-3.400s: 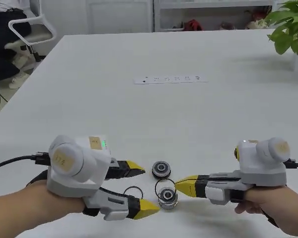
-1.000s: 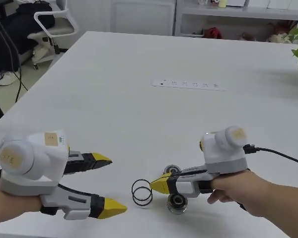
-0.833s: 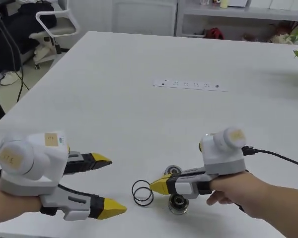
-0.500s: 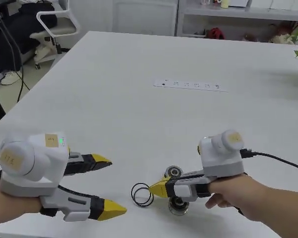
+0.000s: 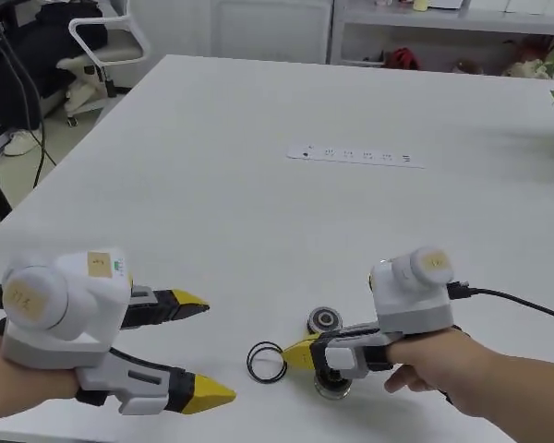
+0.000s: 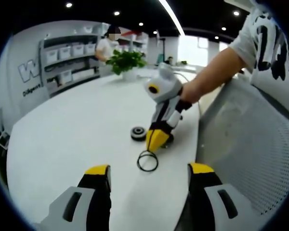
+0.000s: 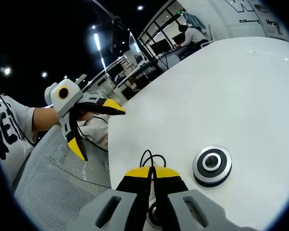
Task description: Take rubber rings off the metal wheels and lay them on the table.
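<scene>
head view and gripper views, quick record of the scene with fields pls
left gripper: open, left of the rings, touching nothing
right gripper: shut, tips at the rings' edge
rubber rings: two overlapping loops, flat on the table
metal wheels: one beyond the right gripper, another under it
table: white, power strip farther back

Loose black rubber rings (image 5: 267, 362) on the white table (image 5: 258, 212), just left of the right gripper (image 5: 291, 352), round metal wheel (image 5: 324, 319) just behind it, second metal wheel (image 5: 331, 389) partly under it, left gripper (image 5: 217, 351) further left, white power strip (image 5: 355, 156) far behind.
</scene>
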`<state>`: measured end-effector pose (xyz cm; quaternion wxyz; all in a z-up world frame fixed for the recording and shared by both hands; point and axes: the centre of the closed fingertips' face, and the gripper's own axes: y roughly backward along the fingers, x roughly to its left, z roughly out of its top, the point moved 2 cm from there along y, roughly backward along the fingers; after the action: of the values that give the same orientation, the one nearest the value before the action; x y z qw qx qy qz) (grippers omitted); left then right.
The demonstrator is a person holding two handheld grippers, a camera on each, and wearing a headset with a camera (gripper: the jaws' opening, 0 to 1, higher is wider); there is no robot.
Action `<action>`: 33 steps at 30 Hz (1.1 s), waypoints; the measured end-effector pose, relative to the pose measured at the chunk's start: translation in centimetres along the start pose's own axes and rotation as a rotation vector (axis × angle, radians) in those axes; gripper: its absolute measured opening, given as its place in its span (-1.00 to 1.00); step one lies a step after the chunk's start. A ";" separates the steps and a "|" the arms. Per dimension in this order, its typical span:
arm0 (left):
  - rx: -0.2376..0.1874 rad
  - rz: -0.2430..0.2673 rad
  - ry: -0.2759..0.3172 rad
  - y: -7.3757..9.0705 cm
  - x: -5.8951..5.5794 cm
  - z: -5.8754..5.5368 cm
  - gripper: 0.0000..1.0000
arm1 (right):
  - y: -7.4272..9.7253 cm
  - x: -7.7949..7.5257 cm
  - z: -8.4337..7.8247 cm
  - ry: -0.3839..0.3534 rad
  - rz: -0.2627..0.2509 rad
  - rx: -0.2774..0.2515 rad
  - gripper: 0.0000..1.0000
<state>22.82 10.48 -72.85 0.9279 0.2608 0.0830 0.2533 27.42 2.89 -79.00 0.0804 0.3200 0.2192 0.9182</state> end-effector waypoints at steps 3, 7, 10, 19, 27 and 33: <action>0.002 -0.001 0.000 0.0 0.0 0.0 0.31 | 0.0 -0.1 0.0 0.003 -0.005 -0.001 -1.00; 0.003 -0.001 0.002 -0.1 0.0 0.0 0.31 | 0.0 -0.5 0.0 0.010 -0.022 -0.003 -1.00; 0.007 0.000 0.004 -0.1 0.1 -0.2 0.31 | 0.0 -0.7 0.0 0.007 -0.027 -0.003 -1.00; 0.015 -0.003 0.007 -0.3 0.1 -0.4 0.31 | 0.1 -1.0 -0.1 0.008 -0.040 -0.006 -0.96; 0.011 -0.004 0.005 -0.3 0.2 -0.1 0.31 | 0.6 -0.4 0.9 0.018 -0.028 -0.034 -0.92; 0.015 -0.011 -0.008 -0.5 0.3 0.2 0.30 | 1.6 0.1 2.4 0.049 -0.022 -0.073 -0.88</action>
<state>23.31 10.18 -72.93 0.9276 0.2685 0.0826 0.2464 28.83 2.37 -76.52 0.0965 0.2917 0.1908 0.9323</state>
